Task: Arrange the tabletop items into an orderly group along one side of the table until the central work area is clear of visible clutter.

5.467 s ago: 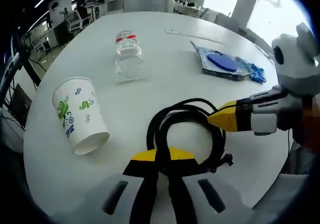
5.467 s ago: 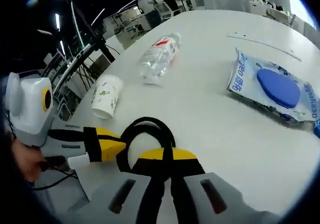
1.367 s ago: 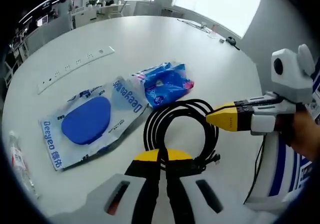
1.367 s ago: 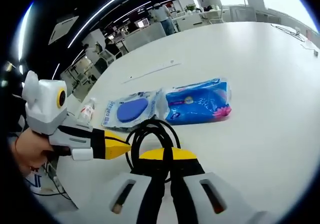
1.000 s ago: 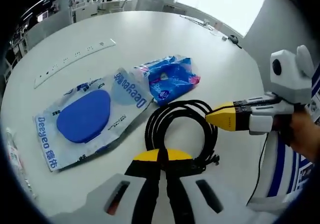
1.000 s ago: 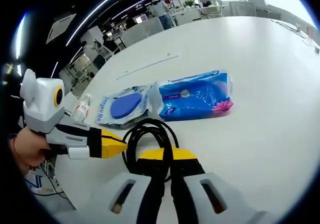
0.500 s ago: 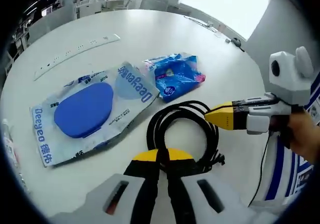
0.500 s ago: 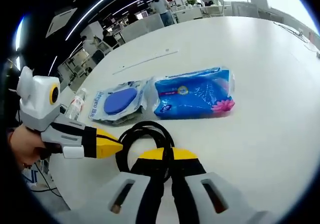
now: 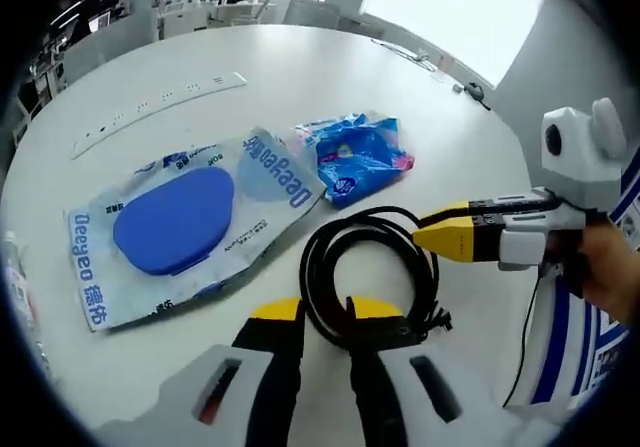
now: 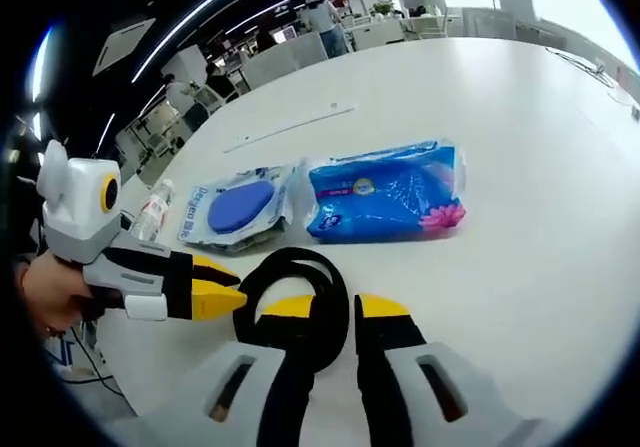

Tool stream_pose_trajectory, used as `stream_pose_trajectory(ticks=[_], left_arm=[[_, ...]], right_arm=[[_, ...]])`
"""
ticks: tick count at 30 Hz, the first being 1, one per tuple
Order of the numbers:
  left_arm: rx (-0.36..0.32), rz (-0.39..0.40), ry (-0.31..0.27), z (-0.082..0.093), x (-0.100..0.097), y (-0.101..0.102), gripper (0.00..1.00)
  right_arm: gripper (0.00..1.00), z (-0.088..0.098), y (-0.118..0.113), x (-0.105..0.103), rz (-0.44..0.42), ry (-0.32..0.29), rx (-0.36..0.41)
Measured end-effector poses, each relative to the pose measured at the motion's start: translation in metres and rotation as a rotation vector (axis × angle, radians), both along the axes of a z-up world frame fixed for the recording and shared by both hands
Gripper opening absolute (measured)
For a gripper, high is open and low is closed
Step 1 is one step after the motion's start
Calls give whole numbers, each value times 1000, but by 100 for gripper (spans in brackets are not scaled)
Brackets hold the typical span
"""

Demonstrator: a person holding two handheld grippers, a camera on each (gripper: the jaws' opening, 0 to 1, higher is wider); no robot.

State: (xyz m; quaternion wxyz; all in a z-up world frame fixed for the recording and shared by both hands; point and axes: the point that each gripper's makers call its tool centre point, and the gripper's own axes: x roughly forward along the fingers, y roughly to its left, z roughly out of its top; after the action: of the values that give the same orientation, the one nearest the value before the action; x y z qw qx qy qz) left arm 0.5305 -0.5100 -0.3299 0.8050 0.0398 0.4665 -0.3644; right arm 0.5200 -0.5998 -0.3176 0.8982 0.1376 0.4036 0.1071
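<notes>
in the left gripper view the left gripper (image 9: 325, 312) stands with its jaws parted around the near rim of the coiled black cable (image 9: 372, 277), which lies flat on the white table (image 9: 300, 77) near its right edge, while the right gripper (image 9: 452, 237) points in from the right at the coil. beyond it the wipes pack (image 9: 175, 222) lies long axis left to right, the blue tissue pack (image 9: 355, 155) touching its far right corner. in the right gripper view the right gripper (image 10: 328, 312) is likewise parted over the cable (image 10: 290, 282), the left gripper (image 10: 205, 297) pointing at the coil from the left, the tissue pack (image 10: 385, 202) lying crosswise beside the wipes pack (image 10: 235, 207).

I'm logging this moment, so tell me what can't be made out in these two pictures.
- Cable: its near side is hidden behind the jaws in the right gripper view.
- Bottle: partly behind the left gripper; label unreadable.
- Blue pack: print too small to read.
- Wipes pouch: small print blurred.
</notes>
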Motion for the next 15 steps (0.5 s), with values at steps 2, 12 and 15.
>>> stream_pose_trajectory(ticks=[2, 12, 15], left_arm=[[-3, -1, -3, 1, 0, 0, 18], [-27, -4, -15, 12, -2, -2, 33], [-34, -5, -19, 16, -3, -2, 38]], right_arm=[[15, 2, 0, 0, 1, -4, 0], [23, 15, 0, -3, 7, -26, 2], [26, 21, 0, -3, 7, -39, 4]])
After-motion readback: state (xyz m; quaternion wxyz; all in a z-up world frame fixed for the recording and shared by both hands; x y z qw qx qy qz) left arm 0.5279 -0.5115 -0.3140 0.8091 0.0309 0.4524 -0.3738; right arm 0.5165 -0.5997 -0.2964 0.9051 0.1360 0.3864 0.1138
